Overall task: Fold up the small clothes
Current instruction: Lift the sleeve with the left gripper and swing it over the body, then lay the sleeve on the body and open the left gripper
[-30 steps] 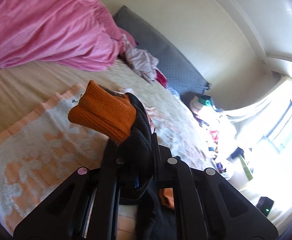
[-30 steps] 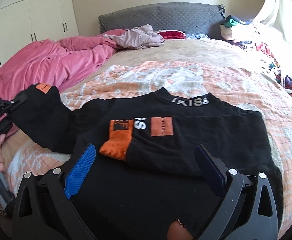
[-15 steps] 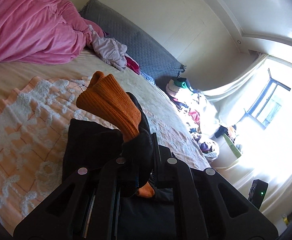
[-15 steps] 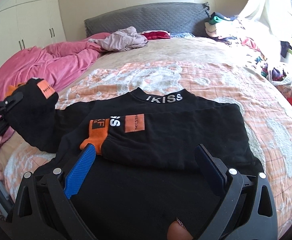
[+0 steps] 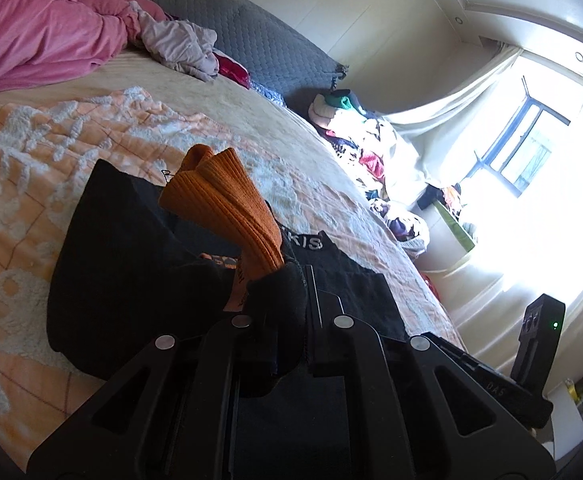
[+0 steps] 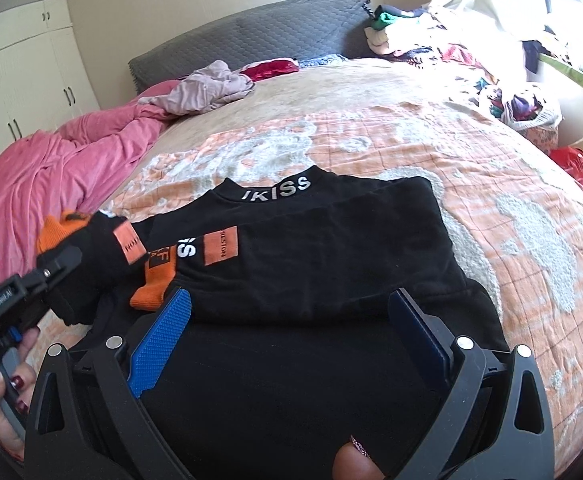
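My left tongs (image 5: 279, 312) are pressed together, pinching the black sleeve (image 5: 275, 296) just behind its orange cuff (image 5: 227, 208); the cuff stands up past the tips at frame centre. In the right-wrist view those tongs (image 6: 71, 256) sit at mid-left, the sleeve hanging over the sweater's near edge. My right tongs (image 6: 287, 332) are spread wide, blue pads either side of bare black cloth, gripping nothing. The black sweater (image 6: 331, 264) lies flat at frame centre on the orange-and-white blanket (image 6: 511, 220), collar lettering toward the top, its other sleeve (image 6: 291, 256) folded across the chest.
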Demonstrator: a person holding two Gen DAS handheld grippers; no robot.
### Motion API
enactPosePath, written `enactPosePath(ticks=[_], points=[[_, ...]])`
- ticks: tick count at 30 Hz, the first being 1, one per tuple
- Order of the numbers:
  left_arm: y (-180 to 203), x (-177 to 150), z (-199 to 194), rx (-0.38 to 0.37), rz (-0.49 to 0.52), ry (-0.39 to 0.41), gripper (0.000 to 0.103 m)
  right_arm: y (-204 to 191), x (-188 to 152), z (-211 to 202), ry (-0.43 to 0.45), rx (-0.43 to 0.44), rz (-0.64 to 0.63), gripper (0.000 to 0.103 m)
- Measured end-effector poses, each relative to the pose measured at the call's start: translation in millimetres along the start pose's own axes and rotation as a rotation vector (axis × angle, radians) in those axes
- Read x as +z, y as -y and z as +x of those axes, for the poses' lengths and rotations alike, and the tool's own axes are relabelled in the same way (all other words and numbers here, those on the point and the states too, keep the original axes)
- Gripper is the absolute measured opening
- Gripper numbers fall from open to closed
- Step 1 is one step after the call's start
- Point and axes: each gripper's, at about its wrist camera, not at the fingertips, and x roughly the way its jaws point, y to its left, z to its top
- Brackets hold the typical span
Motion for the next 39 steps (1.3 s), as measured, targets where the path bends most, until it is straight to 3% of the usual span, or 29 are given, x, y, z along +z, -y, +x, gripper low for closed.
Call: enactPosePath(ticks=[12, 17, 19, 23, 31, 34, 39], points=[[18.4, -26.7, 30.7, 0.030, 0.127, -0.162, 0.005, 26.6, 1.4, -5.6, 0.008, -0.035, 0.106, 0.098], [22.6, -35.8, 40.9, 0.012, 0.131, -0.240, 0.020, 34.1, 2.3, -6.6, -0.002, -0.037, 0.142, 0.098], [27.8, -37.8, 42.2, 0.005, 0.150, -0.262, 0.031, 34.5, 2.5, -8.0, 0.002, -0.044, 0.142, 0.098], [33.7, -36.6, 36.6, 0.010, 0.162, -0.240, 0.035, 36.3, 3.4, -3.7, -0.018, -0.040, 0.157, 0.098], [30.4, -21.0, 13.9, -0.002, 0.133, -0.186, 0.056, 26.3, 1.7, 7.6, -0.061, -0.008, 0.160, 0.098], [24.0, -14.9, 8.4, 0.010, 0.105, -0.172, 0.057, 16.4, -0.1, 16.2, -0.092, 0.029, 0.141, 0.098], [5.6, -5.8, -2.4, 0.123, 0.081, -0.145, 0.059, -8.4, -6.2, 33.9, -0.140, 0.054, 0.071, 0.098]])
